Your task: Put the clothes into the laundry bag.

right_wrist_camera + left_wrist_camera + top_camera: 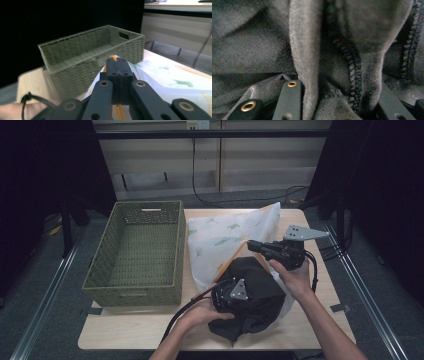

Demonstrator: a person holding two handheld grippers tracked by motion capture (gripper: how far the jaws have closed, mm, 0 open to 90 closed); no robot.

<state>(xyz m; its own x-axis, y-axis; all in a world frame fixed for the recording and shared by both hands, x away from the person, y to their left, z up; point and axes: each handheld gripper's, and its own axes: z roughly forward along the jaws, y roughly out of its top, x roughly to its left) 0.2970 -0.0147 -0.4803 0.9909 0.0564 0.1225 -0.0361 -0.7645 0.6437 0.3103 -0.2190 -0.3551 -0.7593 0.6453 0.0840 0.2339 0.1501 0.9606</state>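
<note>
A black garment (pixel 260 285) lies bunched on the table's near side, partly over a white leaf-print bag (pixel 220 237). My left gripper (pixel 234 294) is pushed into the garment, and its tips are buried in the cloth. In the left gripper view a fold of the dark fabric (pixel 262 45) runs between the two jaws of the left gripper (pixel 338 86), which is shut on it. My right gripper (pixel 251 245) is raised over the bag. Seen from its own camera, the right gripper (pixel 117 65) is shut on the bag's orange strap (pixel 112 58).
An empty green woven basket (pixel 177 250) stands on the left half of the wooden table (pixel 135 325). From the right gripper view the basket (pixel 87 50) sits beyond the bag (pixel 162 75). Dark curtains flank the table and cables trail behind it.
</note>
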